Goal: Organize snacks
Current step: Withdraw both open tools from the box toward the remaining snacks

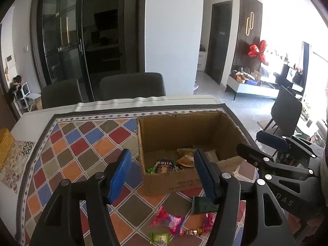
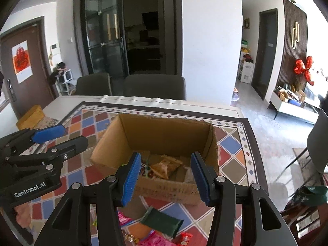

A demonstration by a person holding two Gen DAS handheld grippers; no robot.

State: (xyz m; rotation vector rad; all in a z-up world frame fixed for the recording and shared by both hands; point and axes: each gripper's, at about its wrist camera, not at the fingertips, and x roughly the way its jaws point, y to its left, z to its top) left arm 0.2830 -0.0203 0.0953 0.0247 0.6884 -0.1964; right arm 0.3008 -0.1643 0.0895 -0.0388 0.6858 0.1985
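An open cardboard box (image 1: 174,180) stands on the checkered tablecloth and holds several snacks, among them a Costa packet (image 1: 164,165) and tan packets (image 1: 185,160). It also shows in the right wrist view (image 2: 164,131). Loose on the cloth before the box lie a dark green packet (image 1: 203,205) (image 2: 162,220), a pink packet (image 1: 168,221), a green candy (image 1: 160,237) and small wrapped candies (image 1: 190,232). My left gripper (image 1: 162,174) is open and empty, above the box's near side. My right gripper (image 2: 166,176) is open and empty, above the box's near wall; it shows at the right of the left wrist view (image 1: 260,145).
The tablecloth (image 1: 86,143) covers a white table. A yellow box (image 2: 30,115) sits at the table's left end. Two grey chairs (image 2: 153,86) stand behind the table, another chair (image 1: 287,110) at the right. A green slipper (image 2: 309,192) lies at the right.
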